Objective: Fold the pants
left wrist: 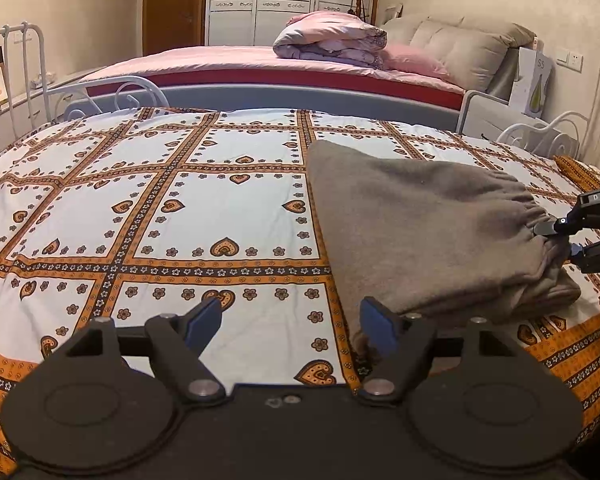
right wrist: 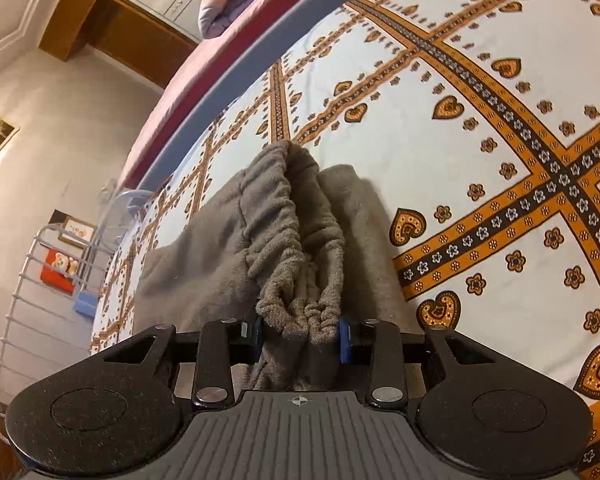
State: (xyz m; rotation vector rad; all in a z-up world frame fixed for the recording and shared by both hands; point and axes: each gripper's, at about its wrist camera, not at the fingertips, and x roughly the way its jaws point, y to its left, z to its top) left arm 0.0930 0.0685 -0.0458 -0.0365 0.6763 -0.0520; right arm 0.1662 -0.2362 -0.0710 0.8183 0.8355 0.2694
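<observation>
Grey-brown fleece pants (left wrist: 428, 232) lie folded on the patterned bedspread (left wrist: 180, 208), right of centre in the left wrist view. My left gripper (left wrist: 292, 320) is open and empty, hovering just left of the pants' near edge. My right gripper (left wrist: 560, 236) comes in from the right and is shut on the gathered elastic waistband, lifting it slightly. In the right wrist view the right gripper (right wrist: 302, 334) clamps the bunched waistband of the pants (right wrist: 284, 240), with the rest of the fabric spreading away over the bedspread (right wrist: 500, 140).
A white metal bed frame (left wrist: 16, 64) rises at the left and right ends of the bed. A second bed with pink sheets (left wrist: 240, 60) and a folded quilt (left wrist: 328, 40) stands behind. A white nightstand (left wrist: 496, 116) sits at the back right.
</observation>
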